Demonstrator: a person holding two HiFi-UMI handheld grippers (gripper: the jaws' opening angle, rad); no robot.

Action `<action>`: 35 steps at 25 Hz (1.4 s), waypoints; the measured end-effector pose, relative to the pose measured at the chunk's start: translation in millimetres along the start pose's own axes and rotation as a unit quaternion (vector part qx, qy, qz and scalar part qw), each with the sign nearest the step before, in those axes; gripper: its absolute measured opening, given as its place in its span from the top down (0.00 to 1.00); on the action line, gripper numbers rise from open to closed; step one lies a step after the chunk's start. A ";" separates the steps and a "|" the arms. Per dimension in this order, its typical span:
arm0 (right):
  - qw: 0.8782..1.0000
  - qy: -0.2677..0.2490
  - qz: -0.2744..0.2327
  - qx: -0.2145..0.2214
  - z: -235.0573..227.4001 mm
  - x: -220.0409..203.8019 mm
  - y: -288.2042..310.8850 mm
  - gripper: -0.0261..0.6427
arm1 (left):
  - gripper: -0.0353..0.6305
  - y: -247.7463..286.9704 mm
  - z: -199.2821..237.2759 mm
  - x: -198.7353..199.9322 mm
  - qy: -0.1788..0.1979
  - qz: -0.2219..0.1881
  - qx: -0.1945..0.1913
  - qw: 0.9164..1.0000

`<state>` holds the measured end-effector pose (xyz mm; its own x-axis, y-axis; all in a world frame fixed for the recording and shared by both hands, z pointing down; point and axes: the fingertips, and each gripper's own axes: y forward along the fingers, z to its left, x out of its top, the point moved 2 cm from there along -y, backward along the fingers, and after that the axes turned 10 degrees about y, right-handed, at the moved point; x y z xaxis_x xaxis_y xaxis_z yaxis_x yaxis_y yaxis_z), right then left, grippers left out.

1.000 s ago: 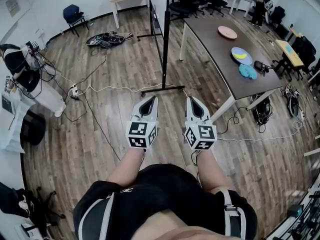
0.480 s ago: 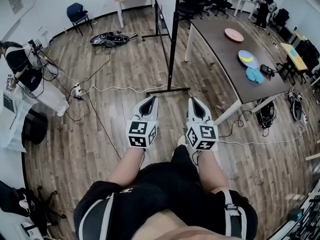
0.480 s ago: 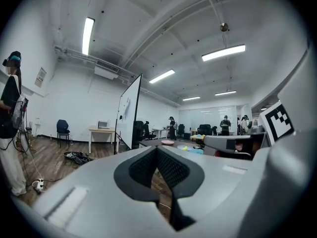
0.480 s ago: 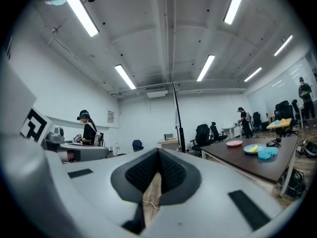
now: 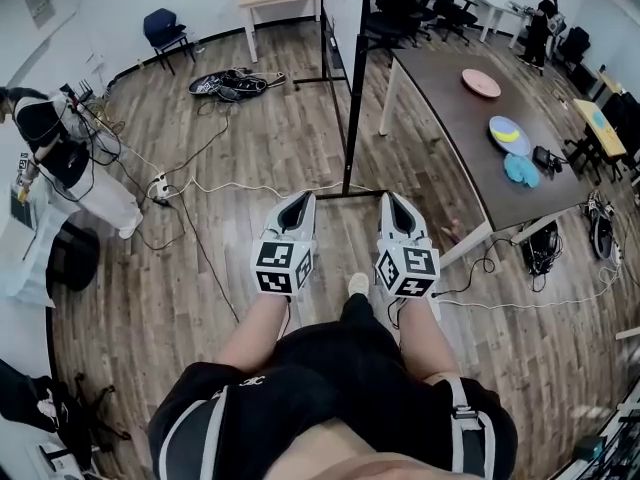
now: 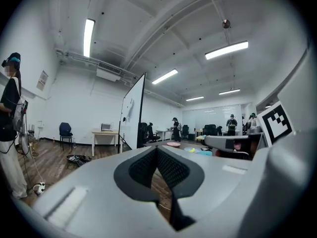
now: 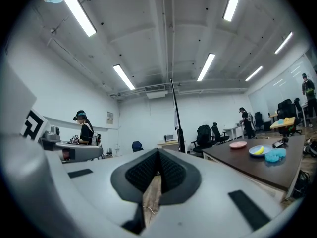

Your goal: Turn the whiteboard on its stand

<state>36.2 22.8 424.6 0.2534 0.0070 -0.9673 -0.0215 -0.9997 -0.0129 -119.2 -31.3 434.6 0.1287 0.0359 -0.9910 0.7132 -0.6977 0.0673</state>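
Head view: shows the tall white whiteboard on its black stand (image 5: 353, 98) upright and edge-on on the wood-plank floor (image 5: 250, 118). Puts its foot bar just ahead of both grippers, apart from them. Shows the grey left gripper with its marker cube (image 5: 298, 201) and the matching right gripper (image 5: 390, 200) side by side, both pointing at the stand. Takes in, right of the stand, a long dark brown table (image 5: 450, 138) carrying a round pink plate (image 5: 481, 82), a round blue plate (image 5: 510, 134) and a crumpled teal cloth (image 5: 520, 169). Adds a thin white cable (image 5: 240, 186) trailing over the floor at left.

Left gripper view: catches the whiteboard (image 6: 132, 113) at an angle, with its white face on show, which the head view does not give. Has the left gripper (image 6: 157, 149) with pads pressed together at the tip and nothing between them. Finds a person in a black top (image 6: 10, 128) at the far left.

Right gripper view: narrows the whiteboard (image 7: 181, 140) to a thin dark post. Has the right gripper (image 7: 158, 153) closed tight and empty, with only floor visible through the slit behind the tips. Gives the table (image 7: 257, 165) from the side.
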 end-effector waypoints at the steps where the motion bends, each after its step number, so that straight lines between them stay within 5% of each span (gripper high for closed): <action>1: 1.000 -0.001 0.000 0.002 -3.2 0.9 7.9 0.95 | 0.94 6.9 2.8 0.2 0.001 0.000 0.001 1.000; 21: 0.999 0.011 0.030 0.020 -108.1 22.3 158.5 0.95 | 0.94 185.8 30.1 15.4 0.004 0.018 0.010 1.000; 35: 0.996 -0.002 0.041 0.081 -159.2 38.9 266.7 0.95 | 0.94 296.6 52.0 15.7 -0.007 0.031 0.041 0.999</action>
<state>194.2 -247.3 423.9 0.2413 -0.0748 -0.9676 -0.1974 -0.9800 0.0265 58.4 -274.9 433.0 0.1606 -0.0191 -0.9868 0.6449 -0.7548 0.1196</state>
